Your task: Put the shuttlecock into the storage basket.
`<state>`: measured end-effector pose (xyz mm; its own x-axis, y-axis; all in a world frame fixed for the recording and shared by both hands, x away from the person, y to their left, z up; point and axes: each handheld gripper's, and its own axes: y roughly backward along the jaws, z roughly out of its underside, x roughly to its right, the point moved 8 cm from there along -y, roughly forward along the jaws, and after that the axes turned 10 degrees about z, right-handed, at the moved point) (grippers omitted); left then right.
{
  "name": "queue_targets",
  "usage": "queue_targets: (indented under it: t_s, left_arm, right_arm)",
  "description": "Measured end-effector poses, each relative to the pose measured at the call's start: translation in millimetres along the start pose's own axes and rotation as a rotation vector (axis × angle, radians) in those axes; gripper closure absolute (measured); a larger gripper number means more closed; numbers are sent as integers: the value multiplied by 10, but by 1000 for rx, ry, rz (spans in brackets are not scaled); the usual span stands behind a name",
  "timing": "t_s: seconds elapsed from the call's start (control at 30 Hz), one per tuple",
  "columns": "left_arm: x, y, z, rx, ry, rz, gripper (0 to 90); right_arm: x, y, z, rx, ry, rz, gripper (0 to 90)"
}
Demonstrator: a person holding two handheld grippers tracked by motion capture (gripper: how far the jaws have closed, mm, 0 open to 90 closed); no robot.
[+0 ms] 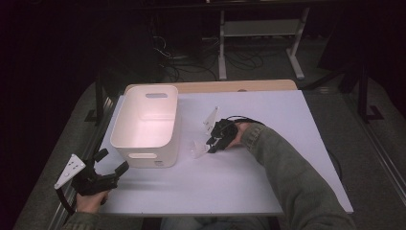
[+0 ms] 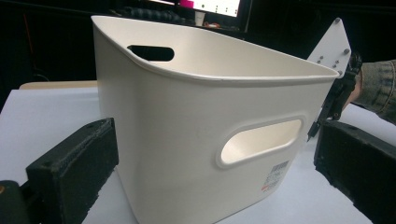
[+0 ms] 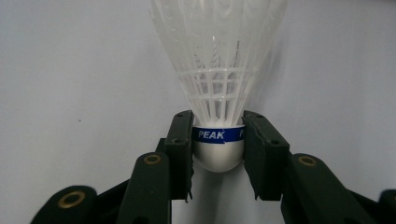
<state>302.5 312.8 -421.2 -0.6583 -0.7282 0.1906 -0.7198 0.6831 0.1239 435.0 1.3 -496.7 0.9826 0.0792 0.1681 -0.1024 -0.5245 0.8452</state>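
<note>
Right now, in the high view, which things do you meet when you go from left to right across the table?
left gripper → white bin → shuttlecock → right gripper, shut on the shuttlecock → the person's right sleeve.

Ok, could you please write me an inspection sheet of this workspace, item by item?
Surface: white table top, wooden strip at its far edge.
Job's things: white shuttlecock with a blue band, lying on the table; white bin with handle slots, nothing inside.
Clutter: nothing seen.
Grippers: right gripper shut on the shuttlecock's cork; left gripper open, facing the bin, apart from it.
Cables: black cable by the right hand; more on the floor behind.
Surroundings: dark room, white frame legs beyond the table.
</note>
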Motion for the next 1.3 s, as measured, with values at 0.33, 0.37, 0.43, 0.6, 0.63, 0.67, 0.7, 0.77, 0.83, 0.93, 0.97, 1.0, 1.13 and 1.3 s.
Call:
queue_targets:
  t_s: [0.33, 0.37, 0.43, 0.6, 0.63, 0.67, 0.7, 0.77, 0.83, 0.93, 0.97, 1.0, 1.13, 1.3]
  left_arm:
    - [-1, 0, 0, 0, 0, -2, 0]
    - [0, -1, -1, 1, 1, -2, 0]
    - [1, -2, -1, 1, 1, -1, 0]
    - [-2, -8, -2, -1, -8, 0, 0]
    - [-1, -8, -3, -1, -7, 0, 0]
    - [0, -8, -2, -1, -5, -1, 0]
    - [-1, -8, -3, -1, -7, 0, 0]
    - [0, -7, -2, 0, -2, -1, 0]
    - [1, -6, -1, 0, 0, -1, 0]
    - [1, -5, -1, 1, 3, -3, 0]
    - [0, -5, -1, 0, 2, -2, 0]
    - [-1, -6, -2, 0, 1, -2, 0]
    - [-4, -13, -2, -1, -7, -1, 0]
    - [-3, -12, -3, -1, -8, 0, 0]
  right_arm:
    - [-10, 82, -50, 21, -1, 0, 635]
    - [-5, 108, -60, 27, 8, 7, 635]
    - [-10, 126, -67, 29, 2, 3, 635]
    - [-10, 210, -119, 58, 0, 12, 635]
    - [-10, 225, -126, 57, 4, 15, 635]
    - [-10, 241, -135, 59, 8, 16, 635]
    - [-12, 252, -139, 62, 9, 13, 635]
    - [-11, 290, -150, 64, 2, 19, 635]
    - [-4, 322, -151, 64, -1, 25, 635]
    - [-2, 366, -154, 64, 3, 26, 635]
    - [-9, 383, -151, 58, -3, 23, 635]
    - [-9, 417, -155, 56, 3, 27, 635]
    - [-22, 485, -182, 61, 4, 30, 634]
    - [-25, 560, -226, 77, 1, 35, 634]
